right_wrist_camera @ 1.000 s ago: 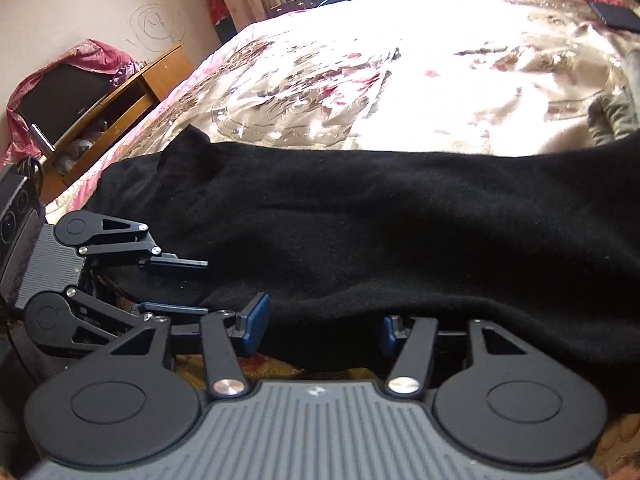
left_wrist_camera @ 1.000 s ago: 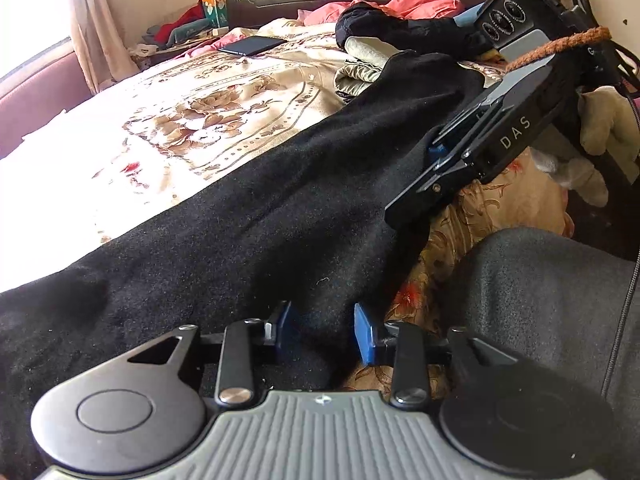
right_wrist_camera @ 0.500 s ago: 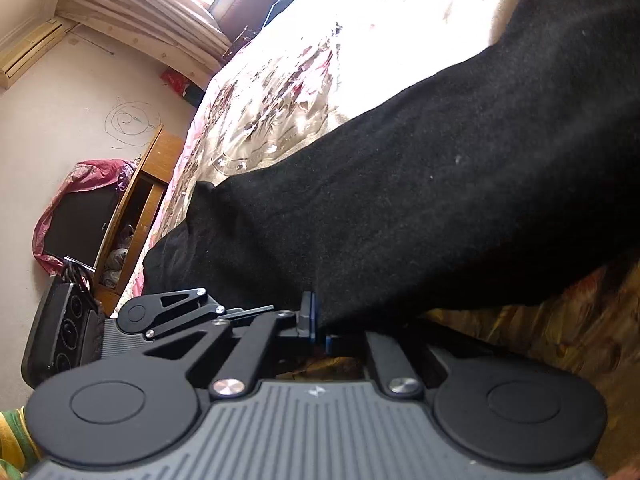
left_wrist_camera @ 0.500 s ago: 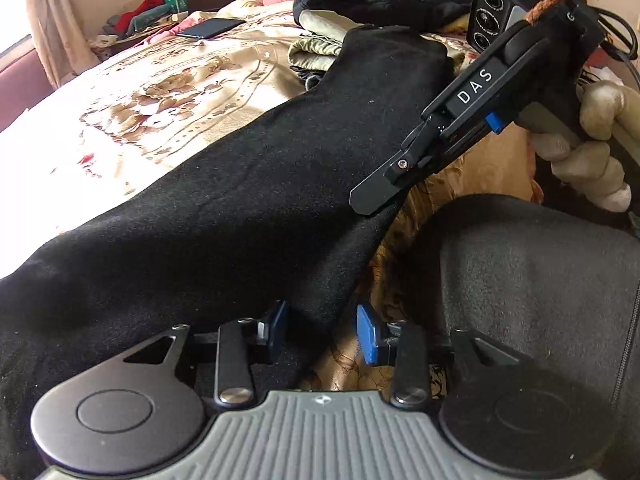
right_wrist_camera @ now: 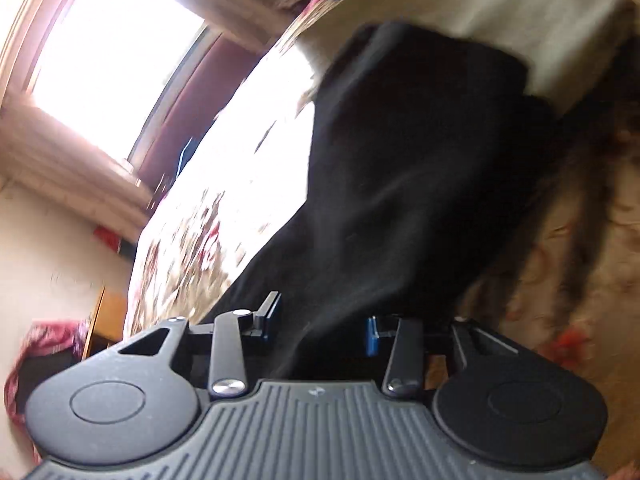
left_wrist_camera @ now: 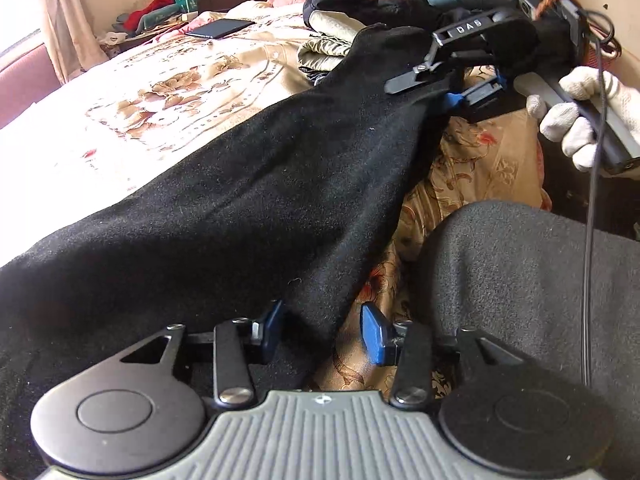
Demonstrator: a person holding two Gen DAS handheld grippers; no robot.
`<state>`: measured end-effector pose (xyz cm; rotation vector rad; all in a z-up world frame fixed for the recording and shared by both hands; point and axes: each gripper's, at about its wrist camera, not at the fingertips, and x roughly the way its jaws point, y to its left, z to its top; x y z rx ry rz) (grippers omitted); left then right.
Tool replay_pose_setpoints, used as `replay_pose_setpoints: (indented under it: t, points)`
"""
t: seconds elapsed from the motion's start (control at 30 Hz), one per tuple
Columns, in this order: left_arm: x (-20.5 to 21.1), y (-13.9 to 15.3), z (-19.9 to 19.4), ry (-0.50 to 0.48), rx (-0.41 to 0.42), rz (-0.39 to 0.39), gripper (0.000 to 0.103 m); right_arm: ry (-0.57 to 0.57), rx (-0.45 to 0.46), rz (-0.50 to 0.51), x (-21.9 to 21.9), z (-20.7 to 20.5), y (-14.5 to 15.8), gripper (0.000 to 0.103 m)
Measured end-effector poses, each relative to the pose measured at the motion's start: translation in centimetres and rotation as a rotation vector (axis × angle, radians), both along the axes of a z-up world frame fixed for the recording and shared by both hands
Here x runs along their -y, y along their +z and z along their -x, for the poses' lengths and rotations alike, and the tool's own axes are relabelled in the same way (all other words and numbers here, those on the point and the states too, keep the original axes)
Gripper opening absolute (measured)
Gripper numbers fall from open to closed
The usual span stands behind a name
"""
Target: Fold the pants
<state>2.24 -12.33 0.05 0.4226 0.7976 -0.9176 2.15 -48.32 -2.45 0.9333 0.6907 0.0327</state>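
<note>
Black pants (left_wrist_camera: 240, 200) lie stretched along the near edge of the flowered bed (left_wrist_camera: 160, 92). My left gripper (left_wrist_camera: 324, 334) sits low at their near end. Its jaws are opening, the pants' edge runs between them, and the right pad (left_wrist_camera: 374, 340) stands clear of the cloth. My right gripper (left_wrist_camera: 424, 94) is at the far end, rolled on its side and held by a gloved hand (left_wrist_camera: 580, 112). In its own blurred view the right gripper (right_wrist_camera: 322, 328) has its jaws opening, with the pants (right_wrist_camera: 400, 160) lying between the spread pads.
A pile of clothes (left_wrist_camera: 360, 0) and a dark phone (left_wrist_camera: 220, 28) lie near the headboard. The person's dark grey leg (left_wrist_camera: 520, 280) is close on the right, beside the bed's edge. A bright window (right_wrist_camera: 100, 40) and a wooden cabinet (right_wrist_camera: 108, 320) stand beyond the bed.
The right gripper rolled over and slid along the pants' edge; its jaws, shut on the edge half a second ago, now stand apart. The left jaws widened slightly.
</note>
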Motion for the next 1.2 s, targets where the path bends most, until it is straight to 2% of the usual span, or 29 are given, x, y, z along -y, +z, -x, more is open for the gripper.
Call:
replay_pose_setpoints:
  t: [0.07, 0.13, 0.17, 0.27, 0.37, 0.43, 0.5, 0.57, 0.77, 0.87, 0.97, 1.0, 1.03, 1.1, 1.13, 1.2]
  points:
    - [0.0, 0.0, 0.0, -0.006, 0.002, -0.007, 0.055, -0.114, 0.015, -0.039, 2.2, 1.2, -0.7, 0.036]
    - [0.1, 0.0, -0.1, -0.012, 0.005, -0.018, 0.055, -0.176, 0.035, -0.078, 3.5, 1.9, -1.2, 0.024]
    - [0.2, 0.0, -0.2, -0.016, 0.007, -0.025, 0.055, -0.195, 0.027, -0.068, 3.7, 2.0, -1.1, 0.016]
    - [0.3, 0.1, -0.1, -0.021, 0.012, -0.039, 0.055, -0.196, 0.068, 0.02, 2.6, 2.8, 0.4, 0.004]
    - [0.5, 0.0, -0.1, -0.016, 0.013, -0.041, 0.055, -0.22, 0.115, 0.02, 2.1, 4.2, 1.0, 0.004]
    - [0.5, -0.1, -0.1, -0.015, 0.013, -0.042, 0.056, -0.222, 0.077, 0.05, 2.4, 4.1, 0.4, 0.004]
    - [0.6, 0.0, -0.1, -0.017, 0.015, -0.045, 0.056, -0.219, 0.057, 0.036, 2.6, 4.1, -0.1, 0.005]
    - [0.5, 0.0, 0.0, -0.017, 0.018, -0.048, 0.056, -0.23, 0.073, 0.019, 2.6, 4.3, 0.3, 0.006]
    - [0.4, -0.1, 0.0, -0.01, 0.018, -0.043, 0.056, -0.235, 0.109, 0.111, 1.3, 5.4, 1.2, 0.004]
    - [0.5, -0.1, 0.0, -0.012, 0.016, -0.042, 0.056, -0.243, 0.112, 0.068, 1.6, 5.7, 1.0, 0.004]
    - [0.3, -0.2, 0.0, -0.009, 0.017, -0.034, 0.056, -0.225, 0.155, 0.102, 1.0, 6.0, 2.3, 0.004]
    - [0.2, -0.3, 0.0, -0.007, 0.017, -0.03, 0.056, -0.228, 0.138, 0.137, 1.0, 5.7, 2.2, 0.004]
    - [0.1, -0.3, 0.0, -0.006, 0.014, -0.027, 0.056, -0.24, 0.083, 0.142, 1.4, 5.1, 1.5, 0.004]
    - [-0.5, -0.1, 0.1, 0.001, 0.009, -0.025, 0.056, -0.27, -0.011, 0.079, 2.6, 4.4, -0.6, 0.004]
    - [-1.0, 0.1, 0.2, 0.012, 0.005, -0.023, 0.056, -0.259, -0.036, 0.081, 2.6, 4.2, -0.8, 0.005]
    - [-2.6, 0.8, 0.4, 0.044, 0.004, -0.018, 0.056, -0.263, -0.072, 0.162, 1.7, 4.3, 0.0, 0.018]
